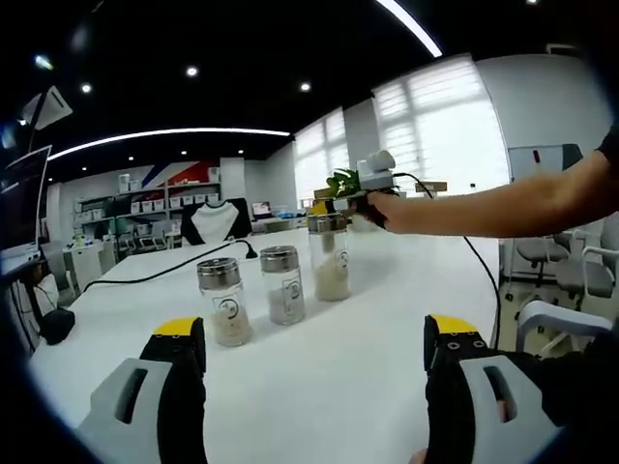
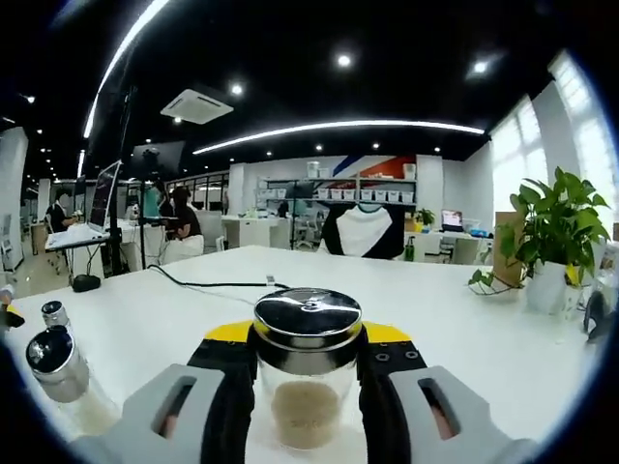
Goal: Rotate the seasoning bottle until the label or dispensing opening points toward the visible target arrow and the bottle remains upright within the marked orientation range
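Observation:
Three glass seasoning bottles with chrome lids stand in a row on the white table (image 1: 387, 387): the near one (image 1: 224, 300), the middle one (image 1: 282, 283) and the far one (image 1: 330, 256). All stand upright with pale powder inside. My right gripper (image 1: 342, 206), held by a person's arm (image 1: 503, 203), is at the far bottle's top. In the right gripper view that bottle (image 2: 307, 372) sits between the jaws, and my right gripper (image 2: 307, 340) is shut on it below the lid. My left gripper (image 1: 314, 343) stands wide open in front of the row, holding nothing.
A black cable (image 1: 164, 273) runs across the table behind the bottles to a black block (image 1: 56, 324) at the left edge. A potted plant (image 2: 549, 242) stands at the table's far right. The other two bottles (image 2: 58, 365) stand to the left of my right gripper.

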